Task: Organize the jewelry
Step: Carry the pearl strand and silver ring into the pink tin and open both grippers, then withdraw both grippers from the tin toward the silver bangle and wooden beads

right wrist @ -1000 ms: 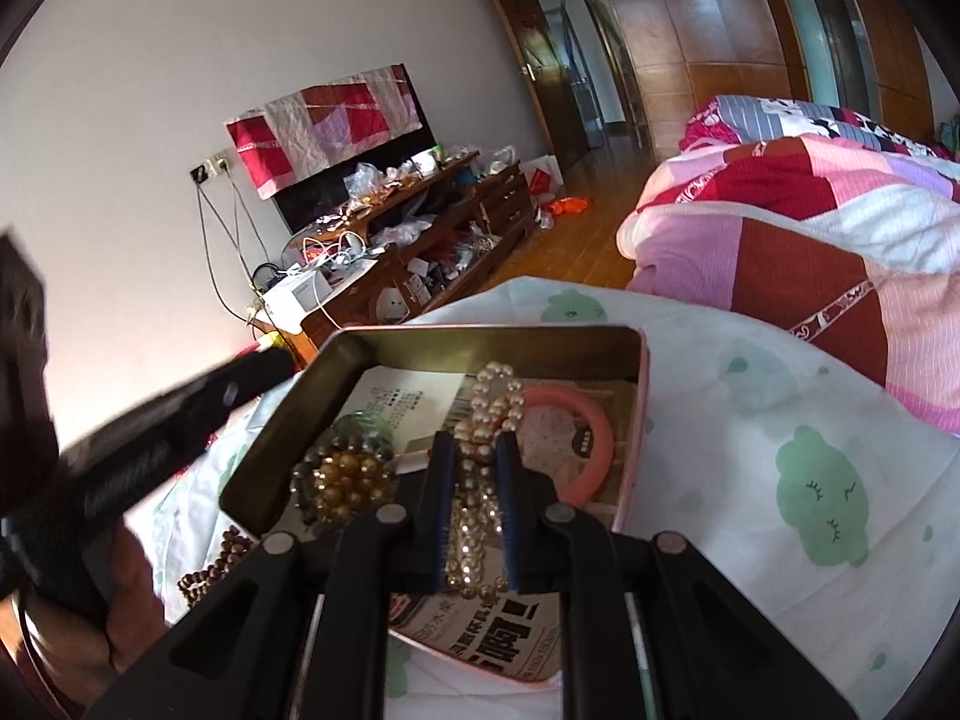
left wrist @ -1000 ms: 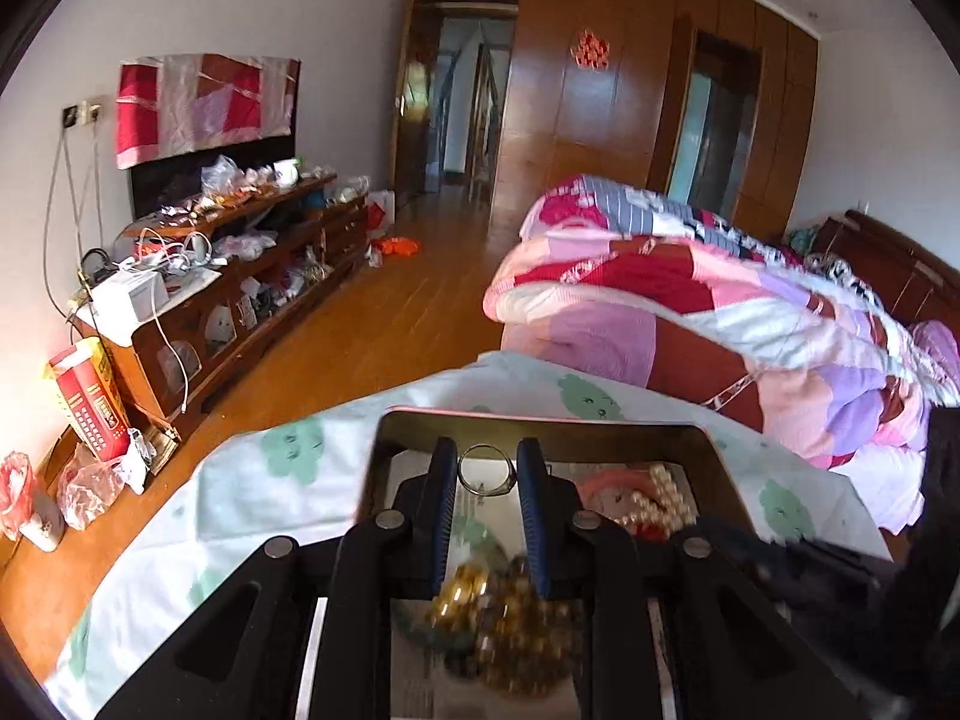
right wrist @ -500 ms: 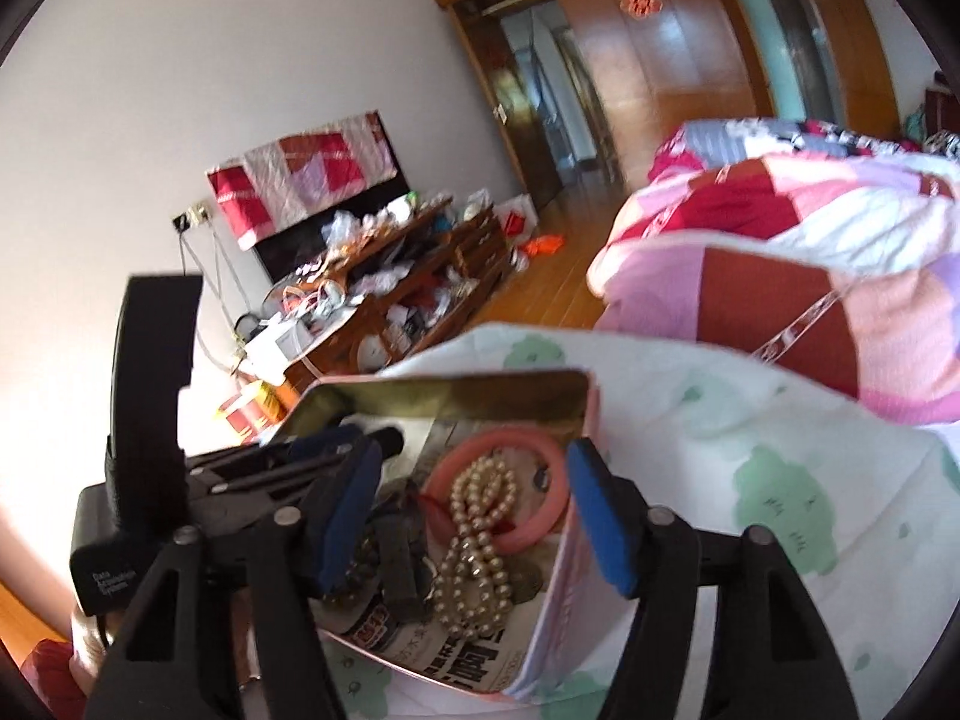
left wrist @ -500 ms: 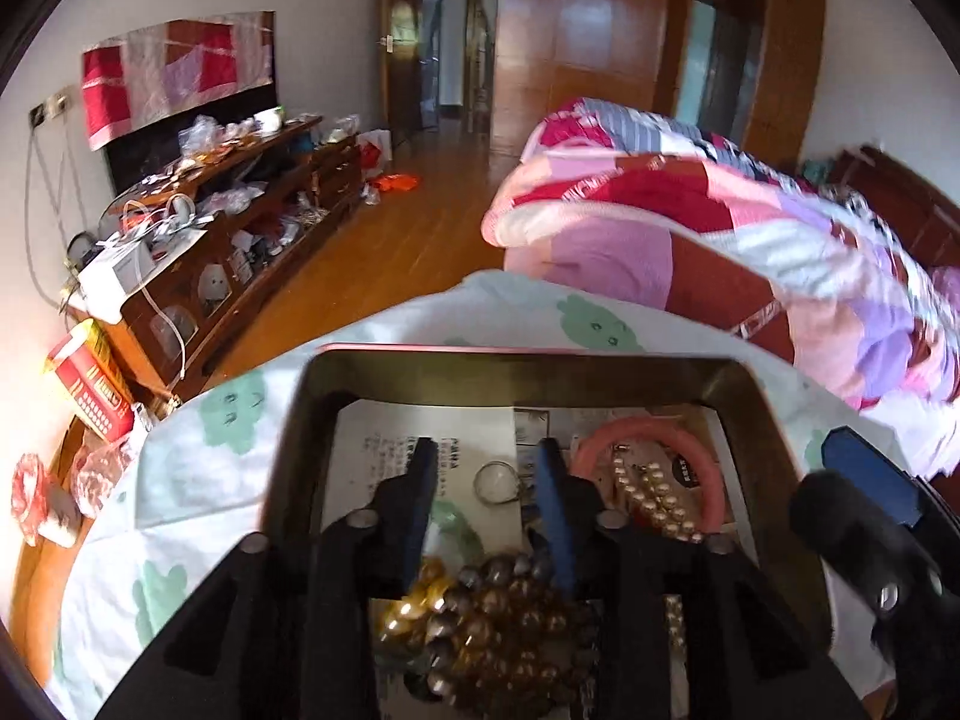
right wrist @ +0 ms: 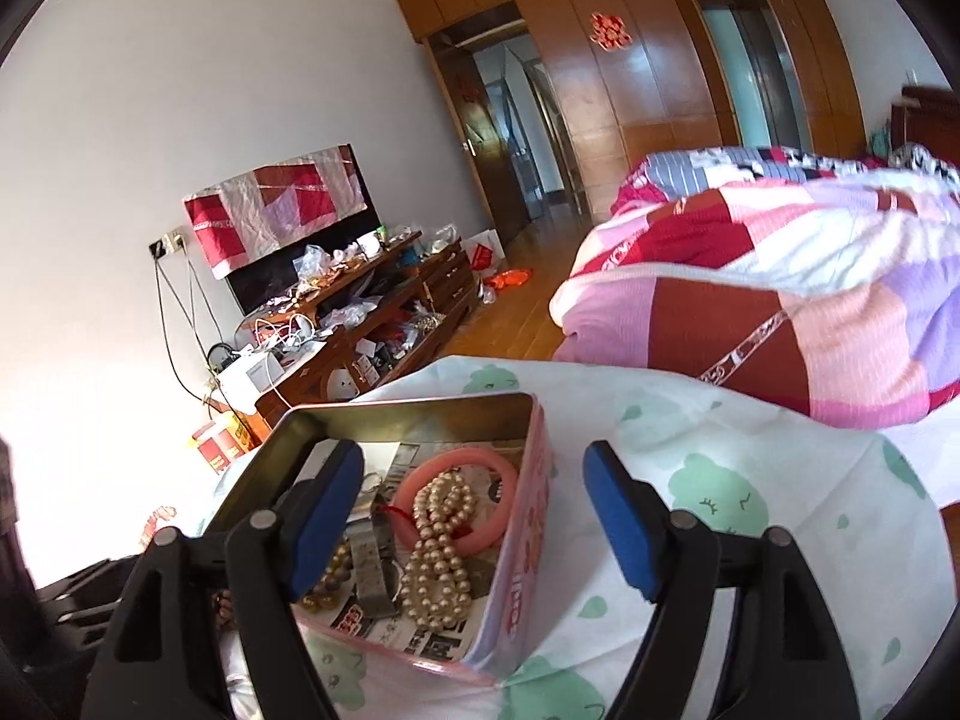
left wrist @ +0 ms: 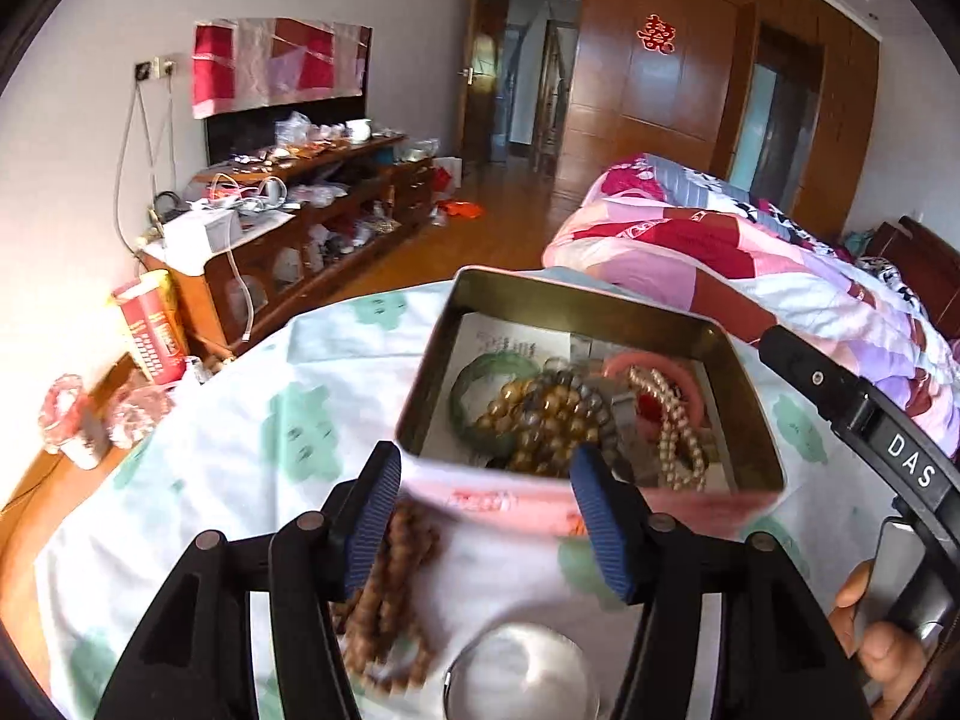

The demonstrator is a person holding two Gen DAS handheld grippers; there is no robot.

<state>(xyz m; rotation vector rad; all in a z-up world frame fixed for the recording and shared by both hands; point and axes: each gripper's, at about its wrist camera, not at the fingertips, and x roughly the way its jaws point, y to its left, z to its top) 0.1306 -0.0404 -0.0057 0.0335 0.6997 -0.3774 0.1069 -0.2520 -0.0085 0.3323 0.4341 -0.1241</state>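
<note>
A pink tin box [left wrist: 591,312] stands on the white cloth with green prints; it also shows in the right wrist view [right wrist: 534,516]. Inside lie a green bangle [left wrist: 480,369], amber bead bracelets [left wrist: 540,420], a pink bangle [right wrist: 462,462] and a pearl necklace [right wrist: 441,546]. My left gripper [left wrist: 486,516] is open and empty, just in front of the box. A brown bead strand [left wrist: 390,582] and a clear bangle [left wrist: 522,672] lie on the cloth beneath it. My right gripper [right wrist: 474,516] is open and empty, straddling the box's right wall.
A cluttered wooden cabinet [left wrist: 312,228] stands along the left wall. A bed with a patchwork quilt [right wrist: 780,300] lies to the right. Wooden floor [left wrist: 480,240] runs to the doorway. The other handle and the person's hand [left wrist: 882,648] show at the lower right.
My left gripper let go of the small ring into the box, opened wide and drew back. My right gripper released the pearl necklace, opened and lifted away.
</note>
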